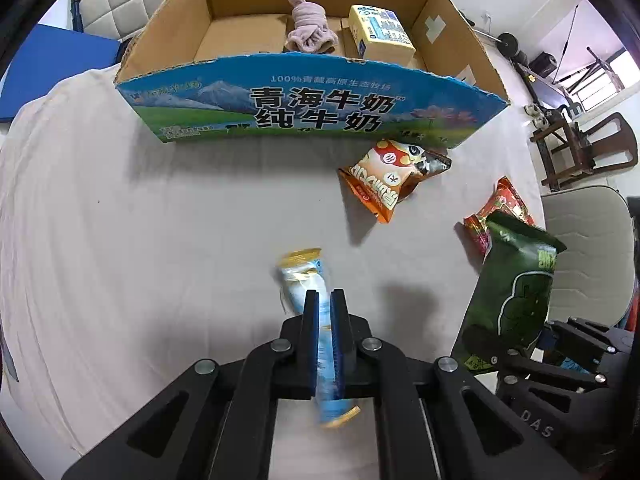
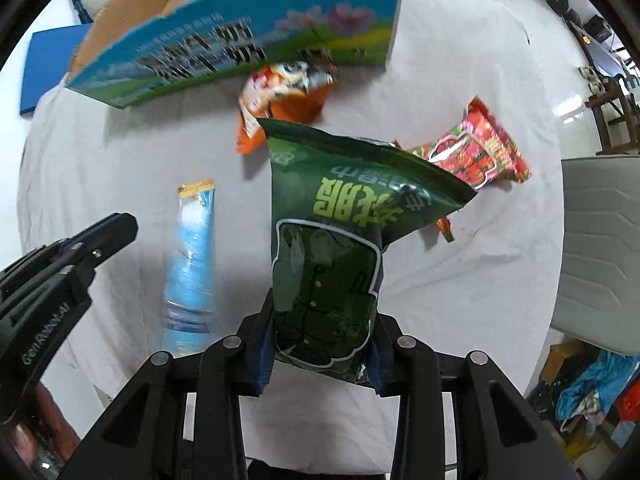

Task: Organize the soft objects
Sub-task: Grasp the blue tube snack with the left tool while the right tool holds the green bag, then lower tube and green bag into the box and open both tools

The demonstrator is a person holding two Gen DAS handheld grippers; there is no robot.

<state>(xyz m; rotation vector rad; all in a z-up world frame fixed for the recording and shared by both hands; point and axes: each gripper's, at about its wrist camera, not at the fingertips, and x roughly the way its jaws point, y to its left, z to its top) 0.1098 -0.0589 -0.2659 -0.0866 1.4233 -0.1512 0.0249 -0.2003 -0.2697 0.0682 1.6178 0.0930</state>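
Observation:
My left gripper (image 1: 325, 300) is shut on a light-blue packet with gold ends (image 1: 306, 280), held above the white cloth; the packet also shows in the right wrist view (image 2: 192, 256). My right gripper (image 2: 320, 344) is shut on a dark green snack bag (image 2: 332, 240), held upright; it also shows at the right of the left wrist view (image 1: 516, 284). An orange snack bag (image 1: 390, 178) lies just in front of the open milk carton box (image 1: 312, 108). A red snack bag (image 2: 476, 148) lies to the right. In the box are a pink cloth (image 1: 308, 28) and a yellow packet (image 1: 380, 30).
The table is covered by a white cloth (image 1: 160, 220). A blue board (image 1: 52, 68) lies at the far left. A grey chair (image 2: 600, 248) stands at the right table edge, with wooden furniture (image 1: 580, 148) beyond.

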